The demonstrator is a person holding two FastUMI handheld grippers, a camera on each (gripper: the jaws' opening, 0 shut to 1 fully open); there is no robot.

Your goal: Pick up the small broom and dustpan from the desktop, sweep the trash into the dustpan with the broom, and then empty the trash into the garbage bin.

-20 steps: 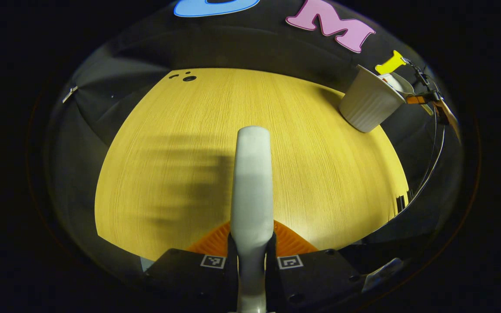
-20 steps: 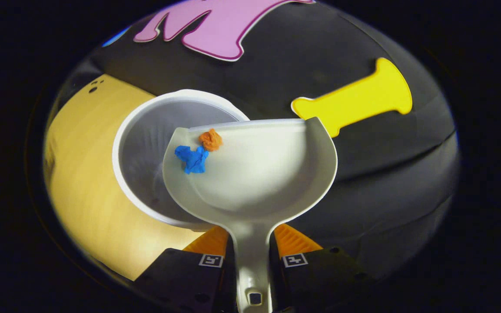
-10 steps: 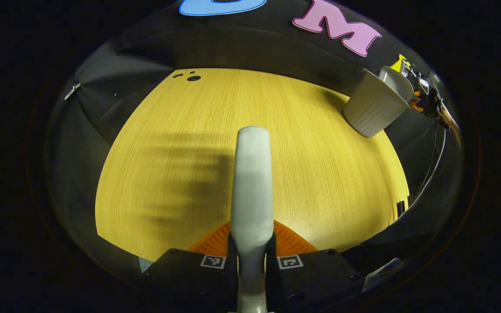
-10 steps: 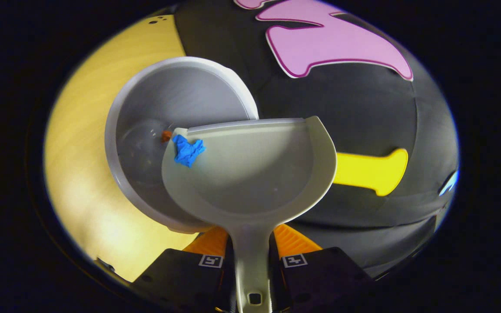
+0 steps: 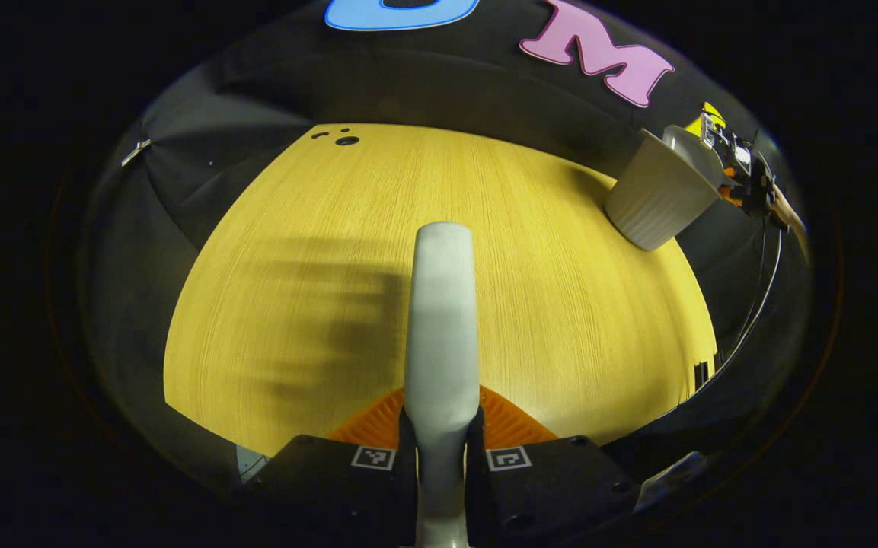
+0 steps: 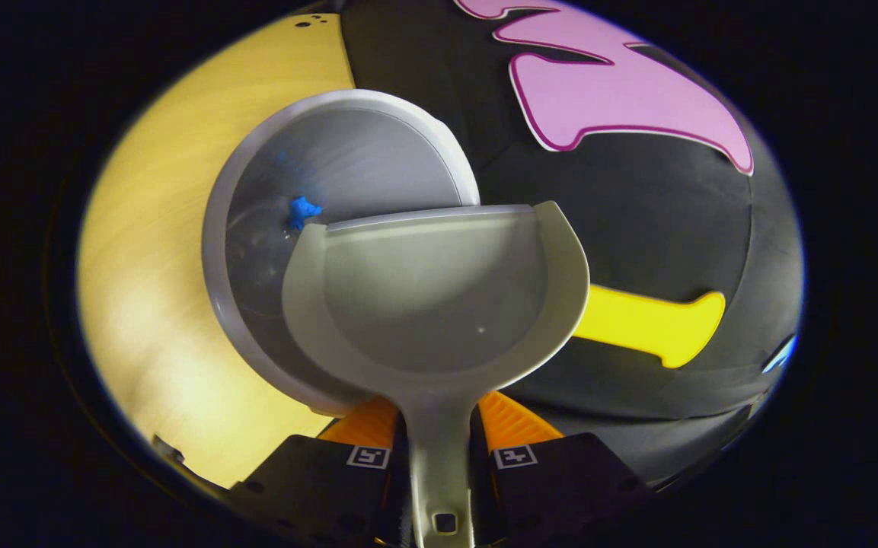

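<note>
Right tool [image 6: 439, 426] clamped on dustpan [image 6: 439, 297] handle, tipped over bin [image 6: 332, 152] so blue scrap [image 6: 301, 211] drops inside. Left tool [image 5: 439, 426] gripping broom [image 5: 439, 320], parked above bench [image 5: 560, 320], clear of pouring.

No readable text, brand or number stands on any thing here. The only signs are small square black-and-white coded markers, one on each finger block of the left gripper [image 5: 441, 459] and of the right gripper [image 6: 441, 457]; they carry no letters.
</note>
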